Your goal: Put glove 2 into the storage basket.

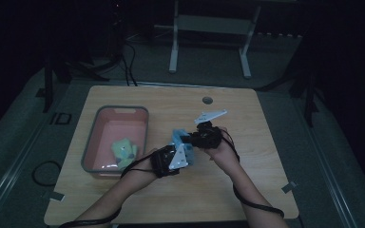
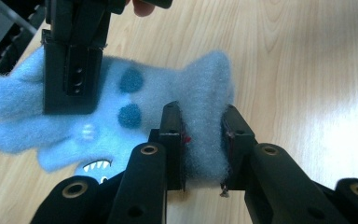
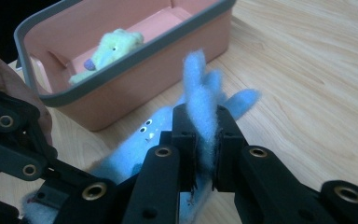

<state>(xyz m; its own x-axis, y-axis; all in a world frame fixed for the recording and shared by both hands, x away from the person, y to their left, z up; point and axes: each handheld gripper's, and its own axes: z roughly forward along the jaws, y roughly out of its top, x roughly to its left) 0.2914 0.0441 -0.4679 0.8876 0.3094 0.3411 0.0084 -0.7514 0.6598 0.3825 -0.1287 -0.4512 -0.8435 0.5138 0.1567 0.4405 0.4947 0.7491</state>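
Note:
A fuzzy blue glove [image 1: 177,137] with dark spots and a toothy monster face is held just above the wooden table between both grippers. My left gripper [image 2: 203,135] is shut on its cuff end [image 2: 205,93]. My right gripper [image 3: 206,126] is shut on one of the glove's fingers [image 3: 198,79]. In the high view the left gripper [image 1: 181,156] comes from the lower left and the right gripper [image 1: 189,138] from the right. In the left gripper view the right gripper [image 2: 72,74] clamps the glove's [image 2: 121,107] finger end.
A pink bin with a grey rim [image 1: 91,142] stands on the left of the table [image 1: 247,156], with a green plush glove [image 1: 124,149] inside; in the right gripper view the bin [image 3: 135,88] sits just behind the blue glove. A white frame's legs [image 1: 173,47] stand beyond the table.

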